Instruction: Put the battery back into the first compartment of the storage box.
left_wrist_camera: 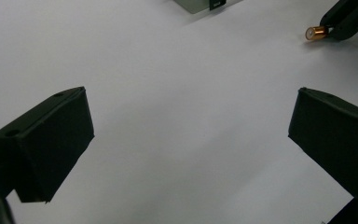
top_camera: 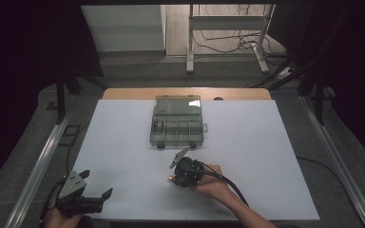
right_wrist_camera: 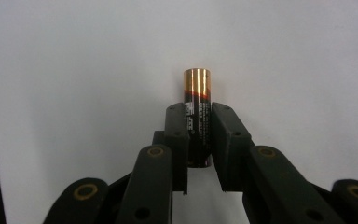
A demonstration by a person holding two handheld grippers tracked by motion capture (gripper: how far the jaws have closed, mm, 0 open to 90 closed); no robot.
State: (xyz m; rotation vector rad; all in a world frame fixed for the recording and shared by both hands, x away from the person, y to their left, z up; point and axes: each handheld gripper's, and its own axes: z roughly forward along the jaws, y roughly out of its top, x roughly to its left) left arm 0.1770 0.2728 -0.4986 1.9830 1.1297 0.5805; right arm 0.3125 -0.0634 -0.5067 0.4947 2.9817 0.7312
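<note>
Battery, copper-topped with a black body, sits clamped between the two black jaws of the right gripper, both pads pressing its sides while the copper end sticks out past the tips. In the high view the right gripper is held low over the white desk near the middle of its near edge, slightly right of centre, with the person's right hand wrapped around the gripper's body and a cable trailing back toward the near edge. From the left gripper view the battery shows at the top right as a small copper cylinder poking out of the far gripper's dark tips, low over the white surface; whether it touches the surface cannot be told.

A clear plastic organizer box with several compartments lies beyond the right gripper, toward the far edge of the desk at its middle, well apart from the battery. What lies in its compartments is too small to tell.

The left gripper rests at the near left corner of the desk, its jaws standing wide apart with bare white desk between them.
</note>
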